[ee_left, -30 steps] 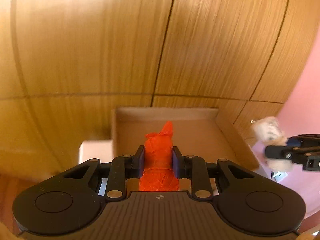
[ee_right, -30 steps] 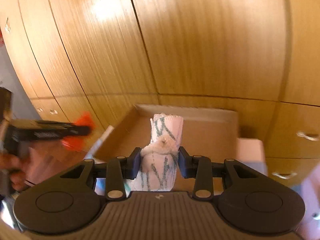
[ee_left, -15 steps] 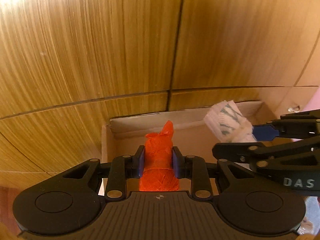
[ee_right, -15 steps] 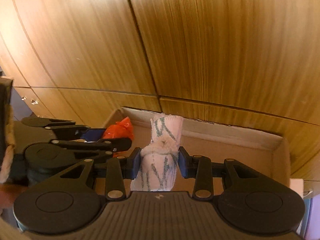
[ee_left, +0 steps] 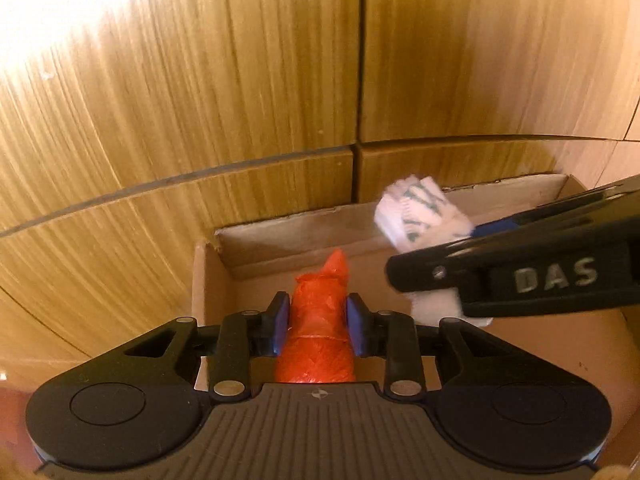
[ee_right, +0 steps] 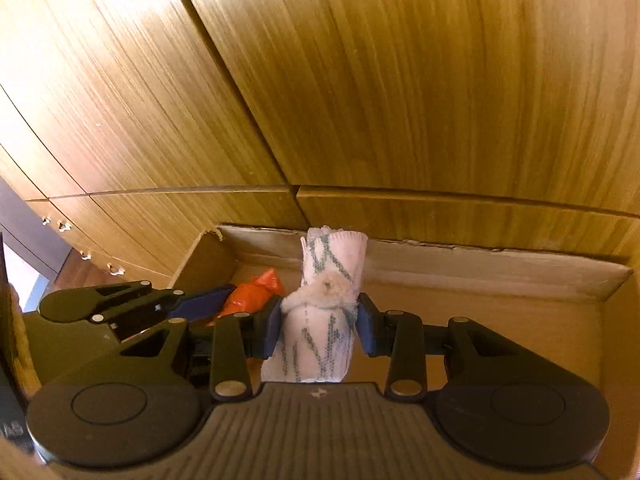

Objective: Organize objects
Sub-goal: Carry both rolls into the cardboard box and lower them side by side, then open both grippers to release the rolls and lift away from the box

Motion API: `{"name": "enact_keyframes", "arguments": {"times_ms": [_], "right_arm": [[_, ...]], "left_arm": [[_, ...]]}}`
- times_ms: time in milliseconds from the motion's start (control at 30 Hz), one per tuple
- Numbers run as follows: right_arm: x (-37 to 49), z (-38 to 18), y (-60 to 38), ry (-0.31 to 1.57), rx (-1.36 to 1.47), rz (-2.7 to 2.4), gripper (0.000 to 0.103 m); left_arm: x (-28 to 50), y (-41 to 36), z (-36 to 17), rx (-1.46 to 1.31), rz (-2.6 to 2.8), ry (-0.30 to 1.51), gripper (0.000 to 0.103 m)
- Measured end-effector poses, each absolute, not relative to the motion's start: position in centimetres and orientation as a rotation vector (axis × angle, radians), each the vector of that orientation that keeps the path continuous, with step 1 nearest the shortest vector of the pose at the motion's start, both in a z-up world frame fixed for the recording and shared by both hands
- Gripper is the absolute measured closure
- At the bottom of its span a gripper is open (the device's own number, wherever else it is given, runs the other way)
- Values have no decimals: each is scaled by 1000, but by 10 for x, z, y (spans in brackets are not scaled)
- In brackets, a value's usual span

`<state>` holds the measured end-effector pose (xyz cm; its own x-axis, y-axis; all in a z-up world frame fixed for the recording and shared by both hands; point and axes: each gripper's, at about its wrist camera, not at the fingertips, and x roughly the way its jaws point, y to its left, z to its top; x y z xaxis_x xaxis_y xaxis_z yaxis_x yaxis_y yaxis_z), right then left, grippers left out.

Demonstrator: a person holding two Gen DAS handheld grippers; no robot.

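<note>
My left gripper [ee_left: 319, 328] is shut on an orange rolled bundle [ee_left: 318, 340] tied with thread, held over the left part of an open cardboard box [ee_left: 280, 236]. My right gripper [ee_right: 319, 330] is shut on a white rolled cloth with grey-green pattern [ee_right: 324, 320], held over the same box [ee_right: 480, 268]. In the left wrist view the right gripper [ee_left: 500, 276] comes in from the right with the white roll [ee_left: 420, 216]. In the right wrist view the left gripper [ee_right: 132, 308] and the orange bundle [ee_right: 256, 292] sit to the left, close beside.
Wooden cabinet doors [ee_left: 240, 100] rise right behind the box. Drawers with metal handles [ee_right: 64, 226] show at the far left of the right wrist view. The box floor [ee_right: 500, 320] is bare to the right.
Both grippers have moved closer over the box and toward each other, each still holding its roll. The box now fills more of both views.
</note>
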<state>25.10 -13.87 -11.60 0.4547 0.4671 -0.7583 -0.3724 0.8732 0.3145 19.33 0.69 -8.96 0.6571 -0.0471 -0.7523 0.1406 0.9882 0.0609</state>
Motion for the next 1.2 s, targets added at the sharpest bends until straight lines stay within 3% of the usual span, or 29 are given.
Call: {"name": "enact_keyframes", "arguments": {"times_ms": [200,300,333,500,600,1067,1200], "right_arm": [[261,-124,-128,999,108,506,67],[262,-124,-126,1004,110,505,67],[262,-124,-125,1003,113,510,66],[262,-121,-120,999,97,508,64],[263,-119,-115,1003,104,515,55],[241,-83,-120,952,62,504,50],[222,-70,-127,939,73,510,42]], "left_arm": [[185,6,-87,147,-90,823,47],[180,11,-85,144,-77,811,27],[178,14,-84,138,-73,805,25],[176,20,-82,88,-106,816,20],[172,16,-76,97,-112,805,18],[169,14,-61,44,-94,817,17],[158,19,-52,18,-90,827,15]]}}
